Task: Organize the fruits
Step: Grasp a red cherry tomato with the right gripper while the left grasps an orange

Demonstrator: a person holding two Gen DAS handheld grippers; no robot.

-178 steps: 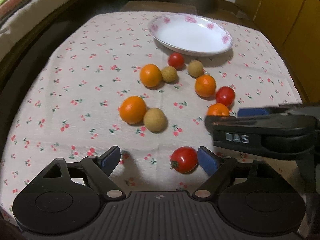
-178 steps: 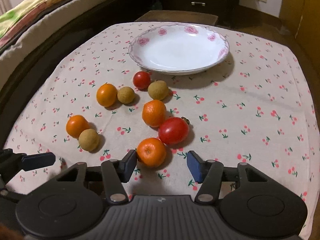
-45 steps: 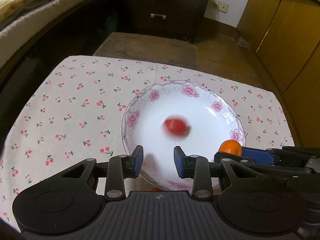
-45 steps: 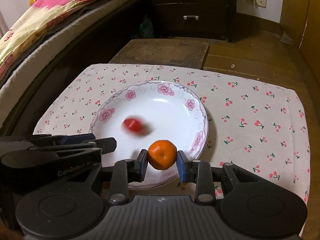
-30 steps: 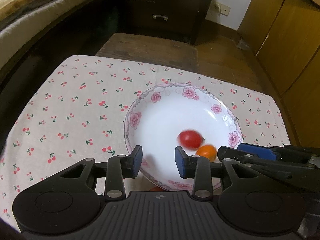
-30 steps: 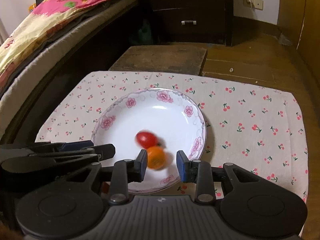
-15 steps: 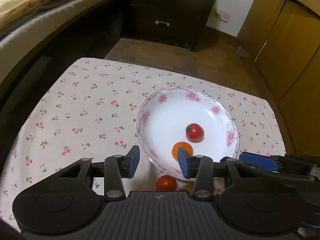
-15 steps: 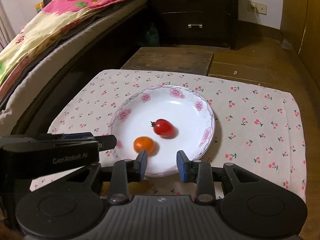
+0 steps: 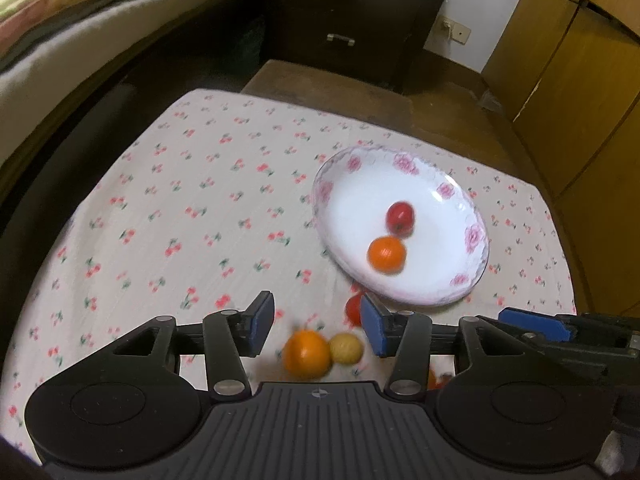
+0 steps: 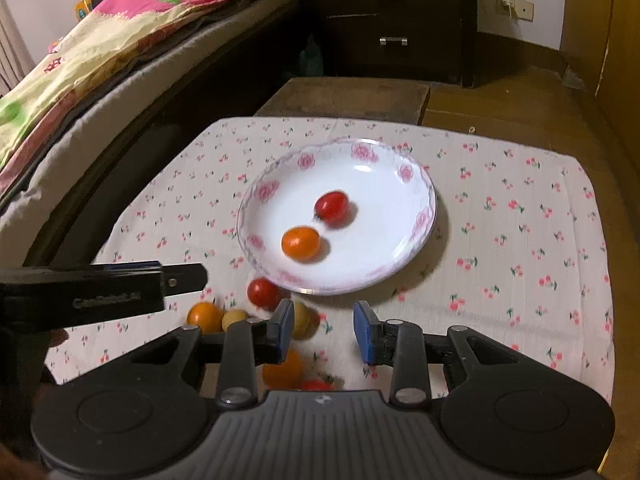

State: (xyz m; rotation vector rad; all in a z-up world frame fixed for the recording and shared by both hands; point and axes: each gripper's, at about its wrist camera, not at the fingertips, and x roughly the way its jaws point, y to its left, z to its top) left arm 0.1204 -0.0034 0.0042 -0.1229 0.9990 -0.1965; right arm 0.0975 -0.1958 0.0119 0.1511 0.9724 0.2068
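plate (image 10: 420, 236): tomato (image 10: 331, 207), orange (image 10: 301, 243) inside | left gripper (image 9: 317, 330) opening, empty, above loose orange (image 9: 306, 354) | right gripper (image 10: 323, 332) narrow, empty | risk: blurred view, probably knocking fruit away

Your right wrist view hides much of an orange (image 10: 282, 368) and a tomato (image 10: 318, 385) behind the gripper body. In your left wrist view, the near-edge orange (image 9: 306, 354) and brown fruit (image 9: 346, 347) are motion-blurred.
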